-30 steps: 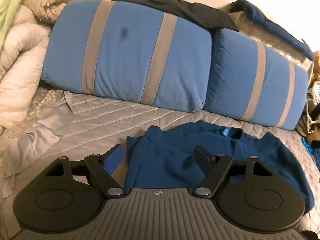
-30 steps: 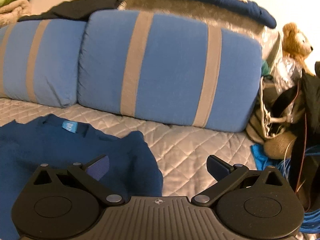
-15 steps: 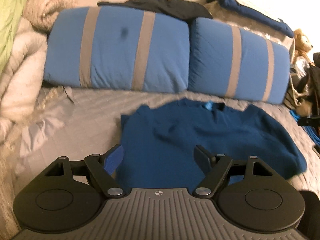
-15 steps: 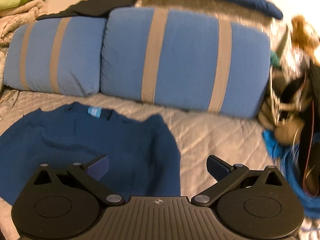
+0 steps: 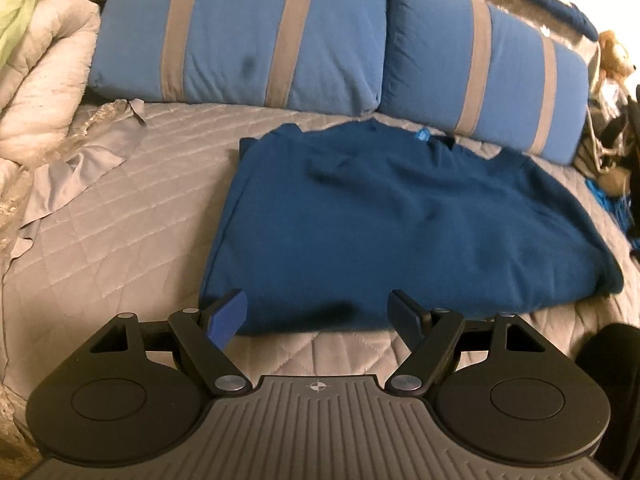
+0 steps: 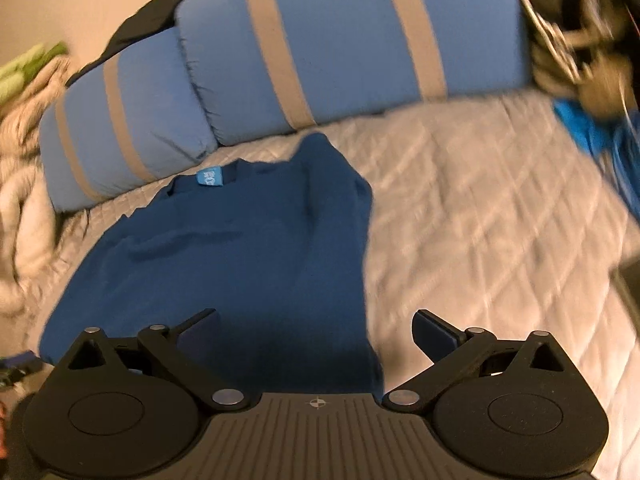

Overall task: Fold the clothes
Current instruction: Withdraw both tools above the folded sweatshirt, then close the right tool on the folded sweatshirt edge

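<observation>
The blue sweater (image 5: 400, 220) lies flat on the grey quilt (image 5: 120, 220), collar toward the pillows (image 5: 240, 36). Both the left claw (image 5: 318, 314) and the right claw (image 6: 316, 330) gape empty. A shallow pinch may catch only one layer, so the fold could slump.

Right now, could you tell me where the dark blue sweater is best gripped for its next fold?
Probably the near hem corners of the dark blue sweater. It lies flat, collar toward the pillows, hem just ahead of the open left gripper and right gripper, so come in low from the near side.
</observation>
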A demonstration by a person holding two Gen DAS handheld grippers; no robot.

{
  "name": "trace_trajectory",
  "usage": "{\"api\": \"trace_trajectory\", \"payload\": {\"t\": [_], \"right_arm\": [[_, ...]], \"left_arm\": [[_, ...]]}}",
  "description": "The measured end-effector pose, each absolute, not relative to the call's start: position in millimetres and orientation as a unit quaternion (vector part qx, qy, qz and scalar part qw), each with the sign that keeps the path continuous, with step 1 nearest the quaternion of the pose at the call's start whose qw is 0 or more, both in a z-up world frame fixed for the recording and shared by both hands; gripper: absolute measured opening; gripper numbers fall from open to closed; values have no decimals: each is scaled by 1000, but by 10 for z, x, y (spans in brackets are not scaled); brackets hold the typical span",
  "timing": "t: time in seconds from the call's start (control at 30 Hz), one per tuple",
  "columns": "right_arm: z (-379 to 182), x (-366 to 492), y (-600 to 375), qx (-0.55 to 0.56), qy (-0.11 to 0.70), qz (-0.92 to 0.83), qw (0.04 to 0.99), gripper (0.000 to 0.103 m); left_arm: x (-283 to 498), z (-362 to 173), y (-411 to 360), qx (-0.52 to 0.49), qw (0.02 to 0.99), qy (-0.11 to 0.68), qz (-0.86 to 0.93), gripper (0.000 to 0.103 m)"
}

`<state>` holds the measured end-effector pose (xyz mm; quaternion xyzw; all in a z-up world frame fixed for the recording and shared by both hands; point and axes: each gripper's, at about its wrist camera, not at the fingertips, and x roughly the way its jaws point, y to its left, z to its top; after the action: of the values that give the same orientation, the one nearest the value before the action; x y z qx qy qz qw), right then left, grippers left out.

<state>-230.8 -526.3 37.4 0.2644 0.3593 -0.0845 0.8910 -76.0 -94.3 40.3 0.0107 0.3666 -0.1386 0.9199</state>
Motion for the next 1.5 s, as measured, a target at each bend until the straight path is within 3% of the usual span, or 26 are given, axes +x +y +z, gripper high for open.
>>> {"api": "trace_trajectory", "payload": {"t": [0.3, 0.6, 0.7, 0.83, 0.93, 1.23, 1.5], "right_arm": [[-296, -2791, -5660, 543, 326, -38, 773, 89], [-612, -2716, -5539, 615, 260, -45, 743, 78], [-704, -2682, -5499, 635, 237, -49, 734, 65], [-754, -2626, -5503, 652, 233, -58, 719, 30], [-592, -2585, -5529, 631, 232, -63, 737, 18], [203, -2390, -5403, 521, 224, -38, 823, 15], [86, -2336, -5236, 482, 251, -82, 835, 14]], "left_arm": [[-761, 364, -995, 27, 917, 375, -134, 77], [-718, 345, -971, 22, 913, 386, -128, 77], [-708, 343, -972, 24, 912, 389, -127, 77], [-713, 345, -964, 24, 913, 388, -125, 77], [-728, 345, -953, 21, 914, 386, -121, 77], [-753, 372, -904, 8, 919, 374, -124, 77], [-781, 410, -897, 1, 922, 360, -141, 77]]}}
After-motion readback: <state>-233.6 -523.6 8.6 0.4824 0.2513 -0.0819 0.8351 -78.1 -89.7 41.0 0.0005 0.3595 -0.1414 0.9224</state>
